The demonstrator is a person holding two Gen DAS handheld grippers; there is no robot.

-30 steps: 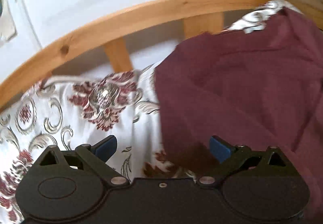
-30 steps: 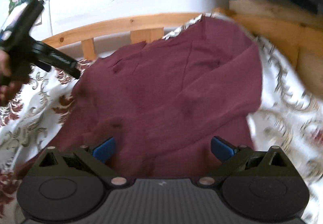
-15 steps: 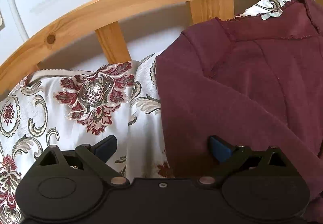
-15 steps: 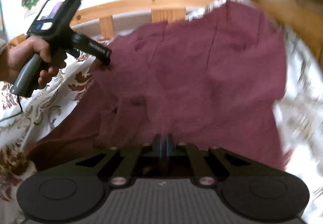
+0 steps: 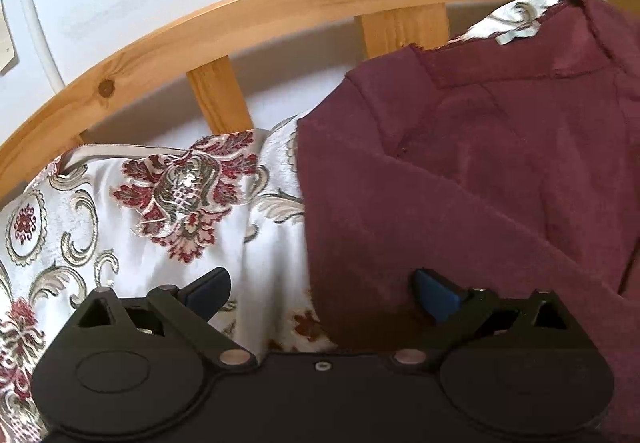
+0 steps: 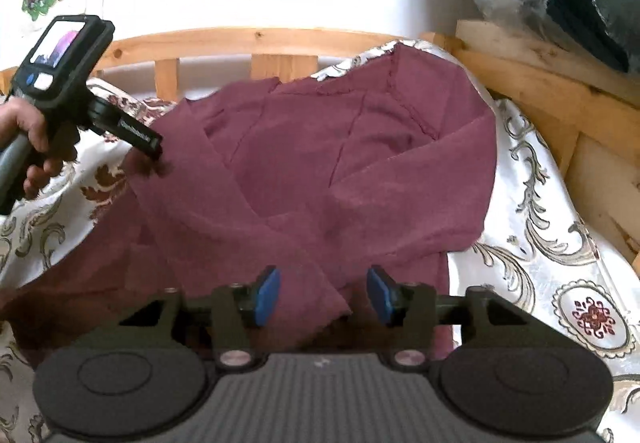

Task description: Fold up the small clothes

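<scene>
One maroon sweater (image 6: 328,171) lay on my patterned bedspread (image 5: 132,211) beside the wooden rail (image 5: 248,15). Left gripper (image 5: 320,293) stood wide apart at its edge; right gripper (image 6: 323,297) gaped, gripping nothing, over its hem.

Each tool is black plastic with blue pads (image 6: 267,291), round discs and silver screws; lower frame. Left tool (image 6: 154,151), upper left, carries a lit screen; bare hand (image 6: 34,135).

Garment (image 6: 320,171) on bedspread (image 6: 552,243); headboard rail (image 6: 248,41) behind; left tongs (image 6: 156,159) at garment's left edge.
</scene>
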